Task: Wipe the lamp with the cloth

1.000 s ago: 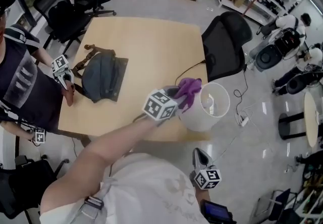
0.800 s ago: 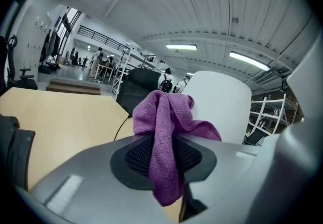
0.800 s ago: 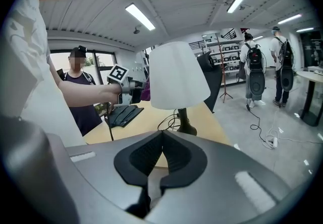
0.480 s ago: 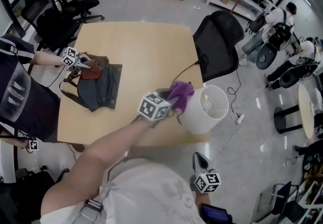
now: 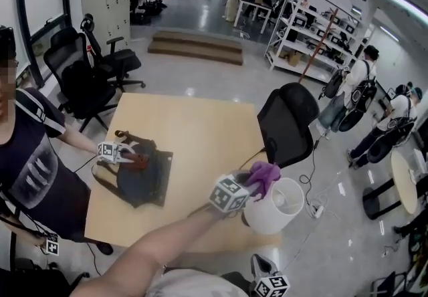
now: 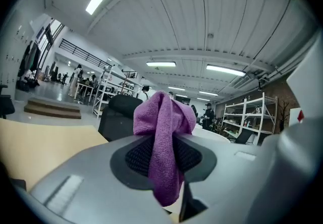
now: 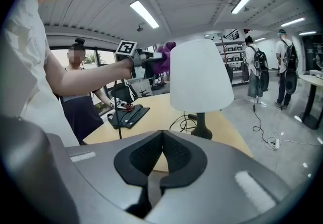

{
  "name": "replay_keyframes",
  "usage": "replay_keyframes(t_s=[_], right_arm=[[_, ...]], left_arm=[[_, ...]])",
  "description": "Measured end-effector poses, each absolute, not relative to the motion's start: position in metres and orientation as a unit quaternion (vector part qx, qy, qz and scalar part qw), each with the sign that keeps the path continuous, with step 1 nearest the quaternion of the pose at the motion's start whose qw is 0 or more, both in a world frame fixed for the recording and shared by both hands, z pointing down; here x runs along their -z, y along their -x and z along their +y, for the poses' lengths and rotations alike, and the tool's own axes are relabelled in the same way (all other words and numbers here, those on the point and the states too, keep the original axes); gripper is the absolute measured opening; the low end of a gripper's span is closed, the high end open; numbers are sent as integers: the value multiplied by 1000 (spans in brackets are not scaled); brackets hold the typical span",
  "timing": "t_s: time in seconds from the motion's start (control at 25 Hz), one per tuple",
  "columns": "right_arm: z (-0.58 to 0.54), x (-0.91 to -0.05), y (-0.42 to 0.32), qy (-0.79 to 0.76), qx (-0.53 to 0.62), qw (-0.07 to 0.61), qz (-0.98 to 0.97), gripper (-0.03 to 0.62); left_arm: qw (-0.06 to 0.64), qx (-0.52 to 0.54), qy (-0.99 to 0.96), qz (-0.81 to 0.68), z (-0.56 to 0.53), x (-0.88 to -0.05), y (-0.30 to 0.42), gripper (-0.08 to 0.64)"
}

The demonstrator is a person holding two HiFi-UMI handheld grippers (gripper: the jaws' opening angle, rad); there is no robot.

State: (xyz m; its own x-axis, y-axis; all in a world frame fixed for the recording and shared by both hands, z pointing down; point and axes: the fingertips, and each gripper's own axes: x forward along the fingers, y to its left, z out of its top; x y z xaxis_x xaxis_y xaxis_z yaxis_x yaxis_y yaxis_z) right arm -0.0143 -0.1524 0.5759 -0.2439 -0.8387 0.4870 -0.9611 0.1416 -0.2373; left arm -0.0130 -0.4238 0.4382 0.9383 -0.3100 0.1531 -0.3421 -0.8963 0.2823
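Observation:
The lamp has a white shade (image 5: 273,207) and stands at the near right edge of the wooden table (image 5: 194,135). In the right gripper view its shade (image 7: 201,74) sits on a black stem and base (image 7: 203,129). My left gripper (image 5: 253,185) is shut on a purple cloth (image 5: 265,174), which is held against the shade's upper left rim. In the left gripper view the cloth (image 6: 162,132) bulges up from between the pads. My right gripper (image 5: 261,263) is low, in front of the table, shut with nothing in it (image 7: 162,136) and pointing at the lamp.
A dark bag (image 5: 142,175) lies on the table's left part, where another person (image 5: 30,155) works on it with marker-cube grippers (image 5: 110,152). The lamp's black cord (image 7: 182,122) runs over the table. A black office chair (image 5: 286,122) stands behind the lamp.
The head view has tilted up and shows more of the room. My left gripper still holds the cloth at the shade's rim, slightly higher. The other person's gripper moved onto the bag.

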Motion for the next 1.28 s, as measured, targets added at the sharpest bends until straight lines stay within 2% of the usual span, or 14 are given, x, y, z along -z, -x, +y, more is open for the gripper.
replay_keyframes(t_s=[0.28,0.56,0.92,1.04,1.28], right_arm=[[-144,-576,9,-619,-252,100,-737,14],[-139,-579,-6,-634,-257,97,-723,12],[-147,-585,-37,-640,-259,81,-719,13],[-150,-587,-47,-643,-259,75,-717,13],[-156,-590,-72,-643,-261,72,-716,13]], left_arm=[[185,-91,-965,-160,-410,-480,-2,97],[169,-141,-961,-168,-415,-522,-2,97],[184,-169,-951,-184,-432,-562,14,97],[181,-153,-954,-183,-439,-550,17,97],[133,-51,-982,-122,-447,-442,-4,97]])
